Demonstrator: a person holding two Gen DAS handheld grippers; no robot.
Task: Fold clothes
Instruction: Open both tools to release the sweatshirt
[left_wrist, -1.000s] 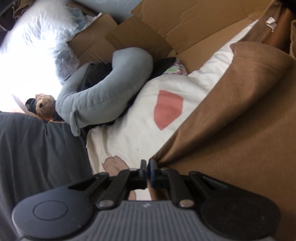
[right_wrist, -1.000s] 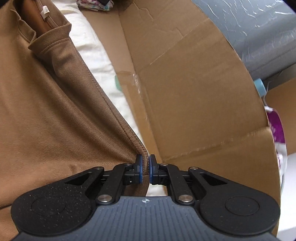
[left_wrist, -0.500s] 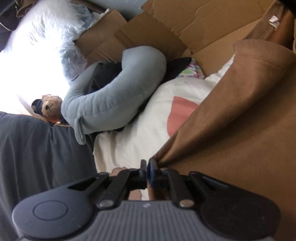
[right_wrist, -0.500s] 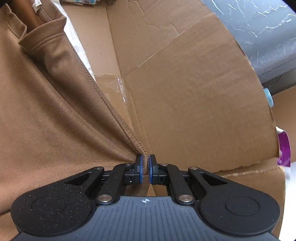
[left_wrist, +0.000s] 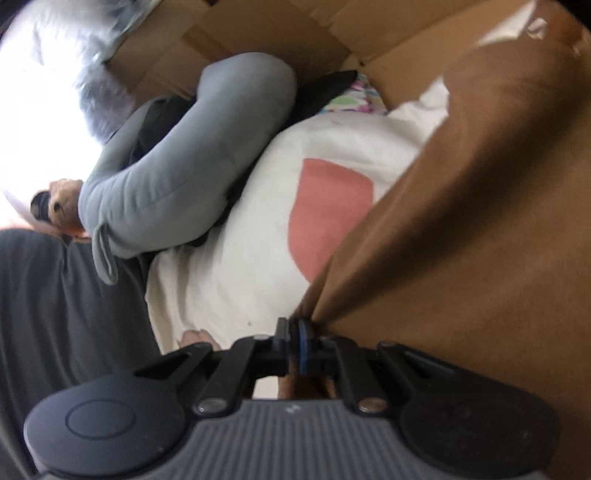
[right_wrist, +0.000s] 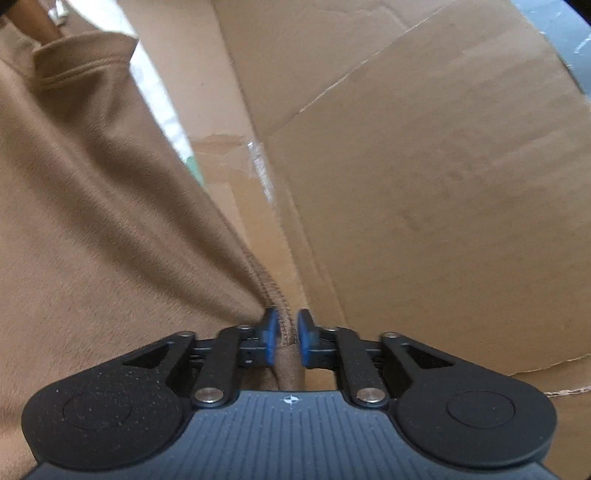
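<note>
On the left wrist view: left gripper (left_wrist: 295, 341) is pressed together, pinching an edge of the brown garment (left_wrist: 461, 229). Fabric fans out from the pinch and fills the right half of the frame, draped over a cream cloth (left_wrist: 229, 266) with a coral patch (left_wrist: 328, 206). Grey U-shaped pillow (left_wrist: 177, 177) sits just beyond the cream cloth, with dark clothing under it. Small teddy bear (left_wrist: 61, 201) at the pillow's far left end. Dark grey fabric (left_wrist: 55, 314) takes the lower left. Flattened cardboard (left_wrist: 258, 33) behind everything. Frame is a bit blurred.

Right wrist view: right gripper (right_wrist: 286, 339), jaws opening. The stitched hem of the brown garment (right_wrist: 92, 221) still lies between the blue pads (right_wrist: 269, 334); a gap shows on the right side, so the pads aren't clamping it. Garment spreads across the left half, a folded cuff-like edge at top left. Cardboard (right_wrist: 424, 166) with creases and a strip of clear tape fills the right side, directly beside the hem. A sliver of white cloth (right_wrist: 155, 88) shows between garment and cardboard.
</note>
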